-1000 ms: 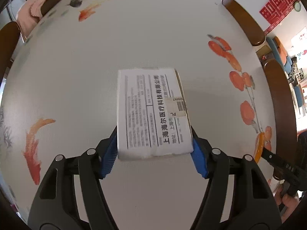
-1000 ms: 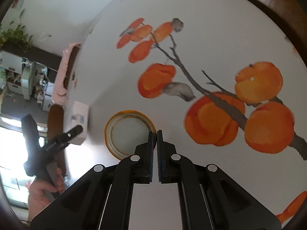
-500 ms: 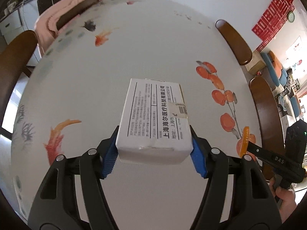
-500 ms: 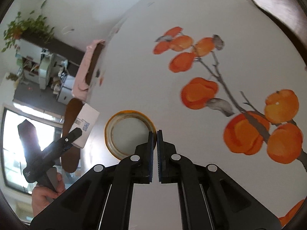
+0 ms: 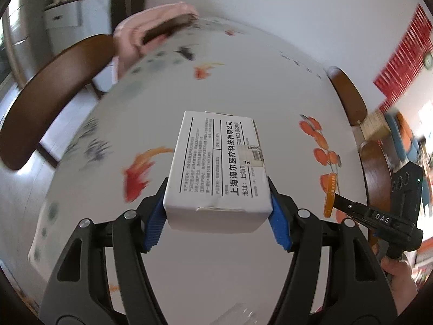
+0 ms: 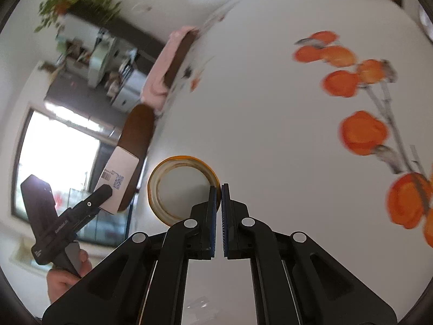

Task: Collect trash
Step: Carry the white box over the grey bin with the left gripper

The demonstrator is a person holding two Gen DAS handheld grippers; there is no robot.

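A white cardboard box (image 5: 219,168) with black printed text and a barcode sticker hangs above the painted white table (image 5: 243,81). My left gripper (image 5: 217,197) is shut on it, blue pads pressed on both long sides. In the right wrist view the same box (image 6: 119,176) shows at the left in that gripper (image 6: 104,192). My right gripper (image 6: 219,189) is shut on the wall of a yellow tape roll (image 6: 153,189), lifted off the table (image 6: 270,108). The left wrist view shows this roll (image 5: 329,192) edge-on at the right gripper (image 5: 337,201).
Dark wooden chairs (image 5: 54,86) (image 5: 349,94) ring the round table; one carries a pink cloth (image 5: 151,27). Clear plastic (image 5: 235,314) lies near the table's front edge. A hand (image 5: 397,279) grips the right tool. Shelves and a window (image 6: 59,162) stand beyond the table.
Both grippers have risen away from the table, the left with the box and the right with the tape roll. Both views now take in more of the room.
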